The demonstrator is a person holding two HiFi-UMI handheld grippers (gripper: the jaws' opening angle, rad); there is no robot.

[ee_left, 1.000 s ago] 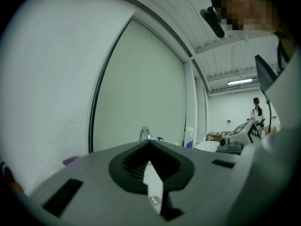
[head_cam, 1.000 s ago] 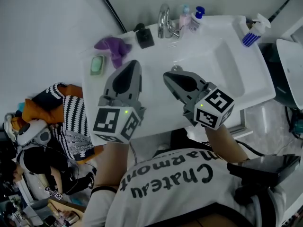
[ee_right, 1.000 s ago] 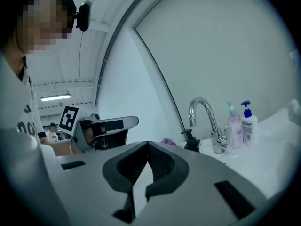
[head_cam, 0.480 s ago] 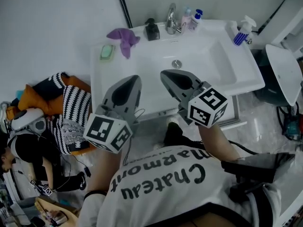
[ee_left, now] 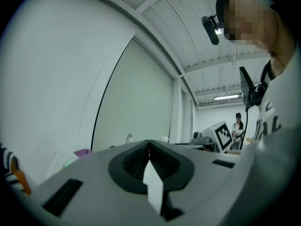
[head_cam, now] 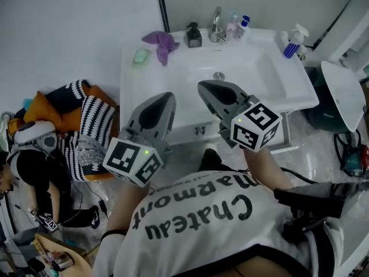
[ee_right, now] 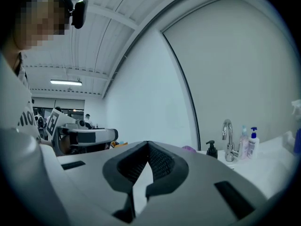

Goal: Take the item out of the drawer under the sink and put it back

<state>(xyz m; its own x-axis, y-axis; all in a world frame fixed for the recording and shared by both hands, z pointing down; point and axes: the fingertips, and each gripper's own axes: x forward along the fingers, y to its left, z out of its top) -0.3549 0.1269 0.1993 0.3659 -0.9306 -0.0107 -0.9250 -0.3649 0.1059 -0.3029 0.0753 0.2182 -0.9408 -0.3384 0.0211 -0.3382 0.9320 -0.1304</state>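
Left tool [head_cam: 166, 97]: jaws pressed together, tips touching, with nothing between them (its own view shows this plainly). It is held level in front of the person's white shirt [head_cam: 196, 218], and its tip is over the front edge of the sink [head_cam: 253, 68], towards the left.
Right tool [head_cam: 203, 86]: jaws also pressed together at the tips and gripping nothing. It is level too and sits beside the left tool without touching it. Its tip is over the front part of the basin, just before the drain [head_cam: 218, 75].
Item: it does not show in any view, and neither tool carries it.
Drawer [head_cam: 197, 133]: a white front directly under the front edge of the sink, between the two tools in the head view. I cannot tell whether it is fully closed.
Back edge of the sink: the faucet [head_cam: 216, 23] stands in the middle. A black pump dispenser [head_cam: 194, 37] is just to its left and two small bottles [head_cam: 237, 26] are just to its right.
Back left corner: a purple cloth [head_cam: 161, 40] lies here, with a green soap dish [head_cam: 140, 56] near it, closer to the left edge.
Back right corner: a white and blue spray bottle [head_cam: 294, 42] stands upright.
Floor, left of the sink: a heap of clothes [head_cam: 86, 126], striped black and white with some orange.
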